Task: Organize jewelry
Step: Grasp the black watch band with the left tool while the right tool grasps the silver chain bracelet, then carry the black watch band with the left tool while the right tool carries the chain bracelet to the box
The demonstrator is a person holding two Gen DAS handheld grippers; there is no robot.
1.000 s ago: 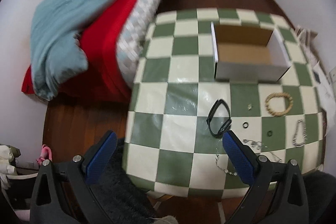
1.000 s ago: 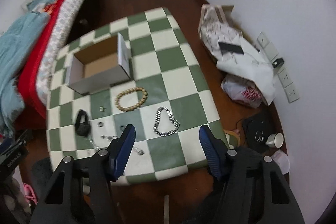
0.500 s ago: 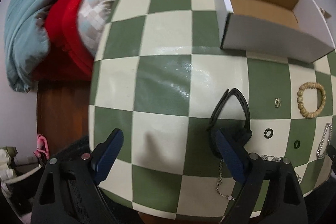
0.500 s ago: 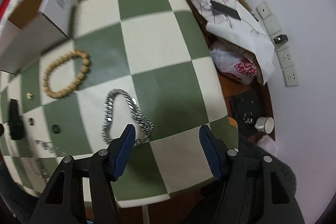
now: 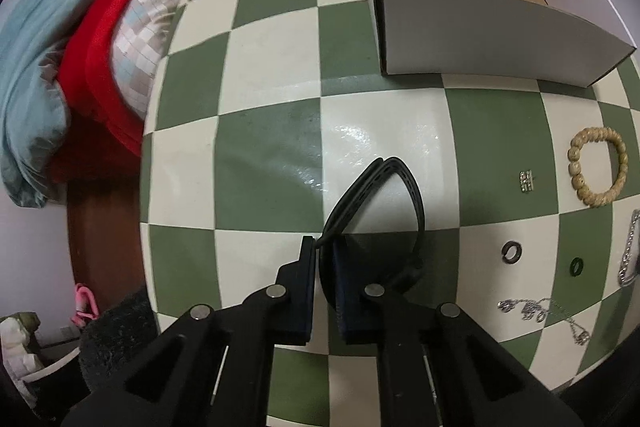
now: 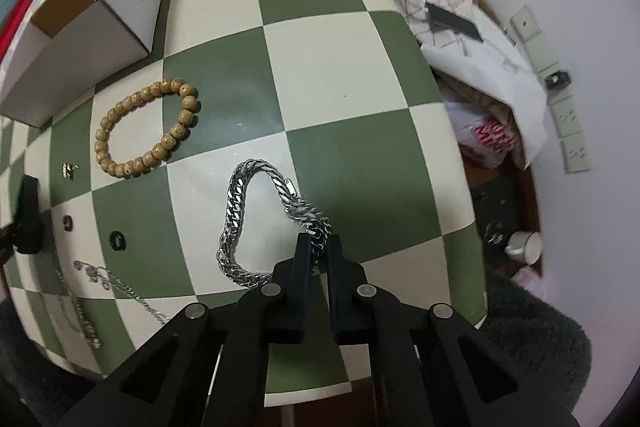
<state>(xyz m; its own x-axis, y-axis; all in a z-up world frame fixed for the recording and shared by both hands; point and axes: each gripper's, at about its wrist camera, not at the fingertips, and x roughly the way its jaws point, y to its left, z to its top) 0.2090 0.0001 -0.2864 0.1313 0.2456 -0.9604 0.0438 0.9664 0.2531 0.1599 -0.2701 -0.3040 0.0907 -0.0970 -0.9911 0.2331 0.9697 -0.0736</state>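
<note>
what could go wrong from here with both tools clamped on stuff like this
1. The right tool pinches only a few links of the heavy silver chain bracelet; lifted, the rest may swing or slip out.
2. The left tool grips the black rubber wristband at one thin edge, so it could twist free.
3. The thin silver necklace lies close beside the wristband and might snag and drag before reaching the open white cardboard box.
</note>
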